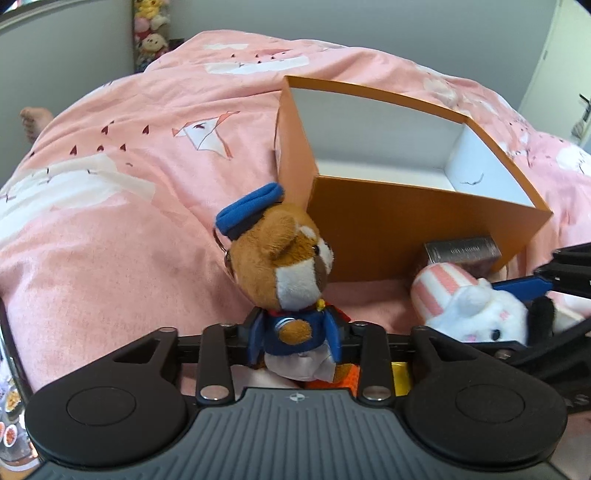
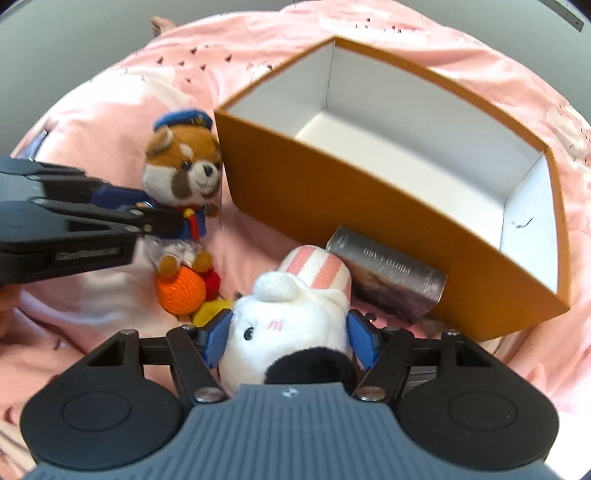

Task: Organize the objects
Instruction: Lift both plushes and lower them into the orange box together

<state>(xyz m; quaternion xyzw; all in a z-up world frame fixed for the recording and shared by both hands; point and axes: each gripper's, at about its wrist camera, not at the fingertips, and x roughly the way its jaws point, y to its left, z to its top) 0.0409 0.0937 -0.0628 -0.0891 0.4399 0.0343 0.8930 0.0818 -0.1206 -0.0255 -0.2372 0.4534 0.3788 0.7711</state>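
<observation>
My left gripper (image 1: 293, 338) is shut on the body of a brown plush animal in a blue cap and uniform (image 1: 284, 254), also seen in the right wrist view (image 2: 183, 173). My right gripper (image 2: 290, 338) is shut on a white plush with a pink-striped hat (image 2: 291, 314), which also shows in the left wrist view (image 1: 476, 314). An open orange box with a white, empty inside (image 1: 391, 221) (image 2: 388, 206) stands just beyond both toys on the pink bedspread (image 1: 110, 221).
A silvery book-like case (image 2: 388, 273) leans against the box's near wall. An orange crocheted ball (image 2: 181, 290) with red and yellow bits lies under the brown plush. Stuffed toys (image 1: 151, 33) stand at the far wall. A bare foot (image 1: 33, 118) rests at the bed's left edge.
</observation>
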